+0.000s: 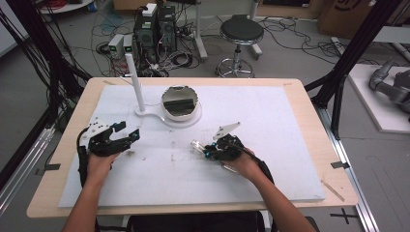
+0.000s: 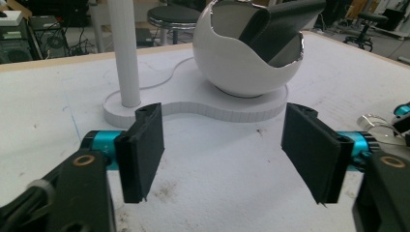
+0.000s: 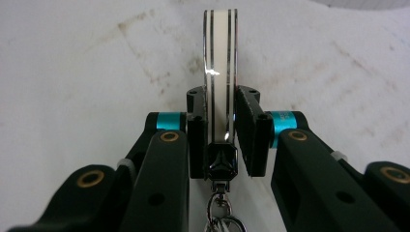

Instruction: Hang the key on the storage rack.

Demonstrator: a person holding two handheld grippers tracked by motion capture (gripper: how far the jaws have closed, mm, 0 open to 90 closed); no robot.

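The right gripper (image 3: 220, 140) is pinching a flat cream, chrome-edged keychain tag (image 3: 220, 72) edge-on over the white mat (image 1: 270, 121), key ring (image 3: 220, 212) dangling beneath. The left gripper (image 2: 222, 150) is resting with its jaws spread, nothing between them, facing the white round bowl stand (image 2: 241, 63) and its upright post (image 2: 124, 48).

Two tools (image 1: 129, 136) (image 1: 207, 151); one keychain (image 3: 220, 72); one white bowl (image 1: 180, 102); one post (image 1: 135, 82).

Glossy clear plastic keyring (image 3: 220, 67) with a shiny metal clasp; matt black plastic pads (image 3: 249, 135); glossy white bowl (image 2: 241, 58); rough, stained white mat (image 1: 270, 159) over wood tabletop (image 1: 324, 145).
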